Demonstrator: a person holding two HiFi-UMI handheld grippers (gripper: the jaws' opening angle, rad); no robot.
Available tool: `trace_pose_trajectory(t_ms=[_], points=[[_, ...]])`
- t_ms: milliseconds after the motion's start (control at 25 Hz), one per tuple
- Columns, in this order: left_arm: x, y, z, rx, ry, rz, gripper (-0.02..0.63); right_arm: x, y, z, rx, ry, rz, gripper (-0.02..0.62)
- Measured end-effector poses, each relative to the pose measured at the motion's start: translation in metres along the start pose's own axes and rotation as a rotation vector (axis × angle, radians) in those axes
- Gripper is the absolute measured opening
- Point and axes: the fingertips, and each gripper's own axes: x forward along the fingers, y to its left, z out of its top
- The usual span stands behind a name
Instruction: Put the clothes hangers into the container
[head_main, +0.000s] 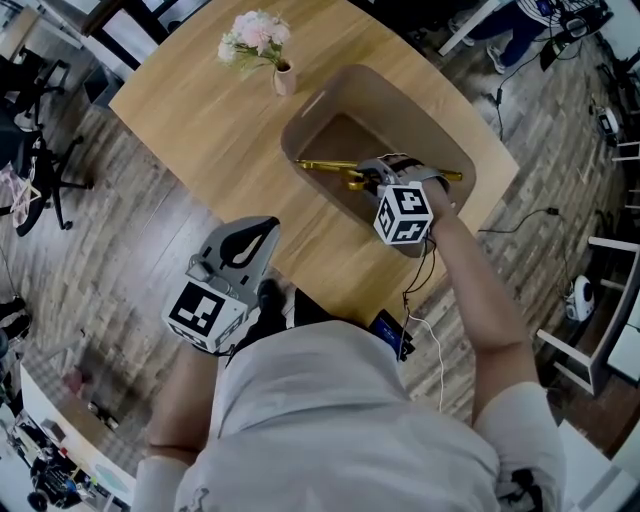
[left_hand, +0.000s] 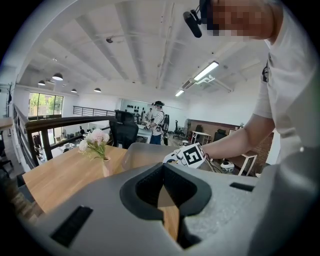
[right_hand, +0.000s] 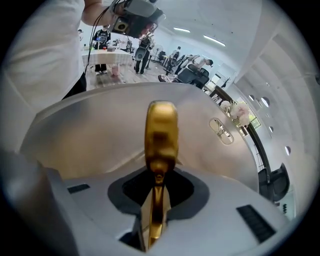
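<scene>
Right gripper (head_main: 374, 178) grips a gold hanger (head_main: 322, 165) inside the container (head_main: 400, 98). Left gripper (head_main: 266, 230), jaws closed and empty, is held at the table (head_main: 190, 120) edge.

The container (head_main: 420, 110) stands on the desk (head_main: 190, 110), toward its right end and close to the edge nearest the person. A vase of flowers (head_main: 284, 78) stands on the desk just beside the container's far left rim. The hanger (head_main: 320, 165) lies crosswise inside the container, held in the right gripper (head_main: 367, 181), which reaches in from the near side. The left gripper (head_main: 252, 238) hangs at the desk's near edge, left of the container.
</scene>
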Motion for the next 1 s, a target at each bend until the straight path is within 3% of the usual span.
trace_pose_trajectory(t_ms=[560,1000], points=[[-0.005,-0.005,0.0,-0.014,-0.01,-0.003,0.006,0.005,0.022,-0.016,0.001,0.044,0.077,0.146],[-0.023,-0.017,0.008,0.023,-0.032,-0.034,0.006,-0.023,0.027,-0.018,0.039,0.091,0.031,0.163]])
